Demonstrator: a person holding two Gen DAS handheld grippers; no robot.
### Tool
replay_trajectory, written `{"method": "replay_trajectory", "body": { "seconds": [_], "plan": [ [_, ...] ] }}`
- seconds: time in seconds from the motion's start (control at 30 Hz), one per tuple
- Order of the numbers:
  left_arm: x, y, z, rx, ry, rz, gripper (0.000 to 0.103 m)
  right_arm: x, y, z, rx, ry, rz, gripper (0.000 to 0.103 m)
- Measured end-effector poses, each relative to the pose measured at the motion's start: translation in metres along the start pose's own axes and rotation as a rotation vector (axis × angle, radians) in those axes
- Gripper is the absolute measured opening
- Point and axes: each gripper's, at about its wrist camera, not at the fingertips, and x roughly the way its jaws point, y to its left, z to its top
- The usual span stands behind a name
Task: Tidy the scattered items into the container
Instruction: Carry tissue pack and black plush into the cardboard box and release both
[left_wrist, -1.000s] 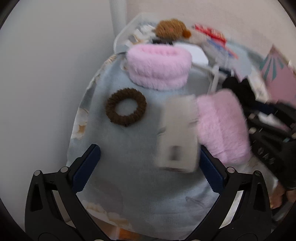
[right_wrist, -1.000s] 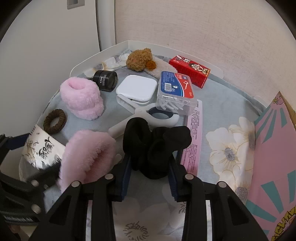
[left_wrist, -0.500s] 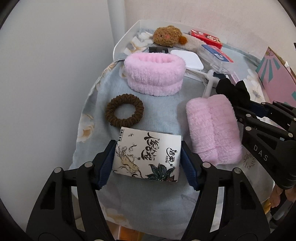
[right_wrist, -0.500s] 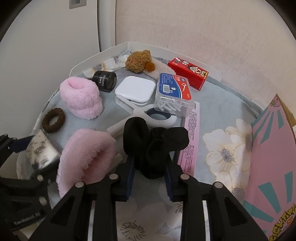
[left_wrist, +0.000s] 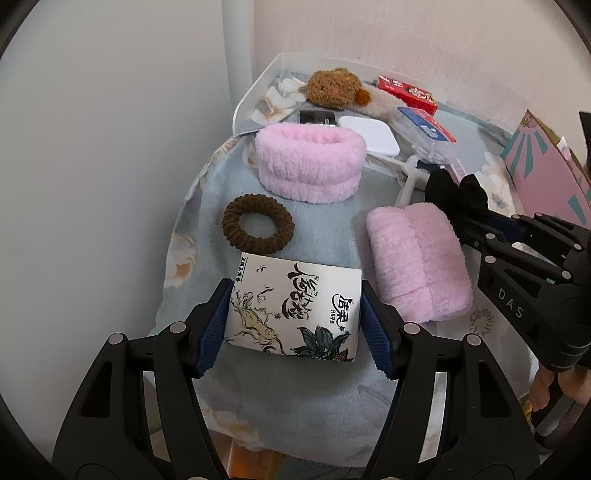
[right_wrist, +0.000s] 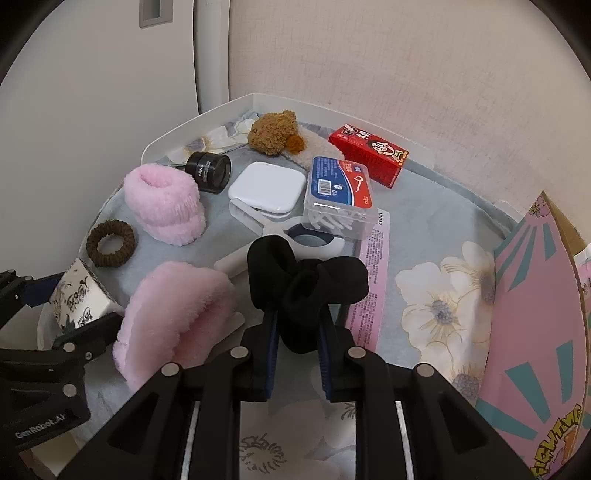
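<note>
Left hand-held gripper (left_wrist: 295, 321) clamps the tissue pack (left_wrist: 295, 306); right hand-held gripper (right_wrist: 297, 354) has just been closing on the black scrunchie (right_wrist: 303, 284). Everything near the pack remains unboxed.

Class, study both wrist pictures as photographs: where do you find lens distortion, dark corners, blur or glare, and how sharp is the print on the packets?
Left wrist view: fisheye bending of the wall edge, dark vignette corners, soft even light without glare, crisp print on the tissue packet. Right wrist view: same curved rim, the red box sharp, no motion blur, weak shadows under the black scrunchie.
</note>
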Motion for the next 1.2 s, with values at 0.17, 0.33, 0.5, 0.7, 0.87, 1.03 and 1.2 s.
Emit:
{"method": "replay_trajectory", "body": {
  "seconds": [0.17,0.33,0.5,0.7,0.87,1.03,1.2],
  "plan": [
    [-0.003,0.004,0.000,0.004,0.002,0.003,0.063,0.000,-0.001,-0.001,-0.008,-0.002,0.005,0.018],
    [-0.007,0.009,0.000,-0.004,-0.007,0.008,0.063,0.000,-0.001,-0.001,-0.007,-0.003,0.006,0.018],
    [-0.015,0.011,0.002,-0.004,-0.028,0.008,0.063,-0.005,-0.002,0.000,-0.004,-0.020,0.009,0.015],
    [-0.027,0.006,0.005,0.013,-0.056,0.000,0.063,-0.013,-0.005,0.000,-0.008,-0.046,0.007,0.014],
    [-0.040,0.000,0.007,0.027,-0.082,-0.008,0.063,-0.021,-0.008,-0.002,0.005,-0.058,0.009,0.014],
    [-0.067,-0.009,0.012,0.039,-0.147,-0.017,0.063,-0.043,-0.009,-0.002,0.013,-0.093,0.005,0.014],
    [-0.099,-0.029,0.019,0.084,-0.220,-0.036,0.063,-0.078,-0.018,-0.002,0.043,-0.148,-0.001,0.014]
  ]
}}
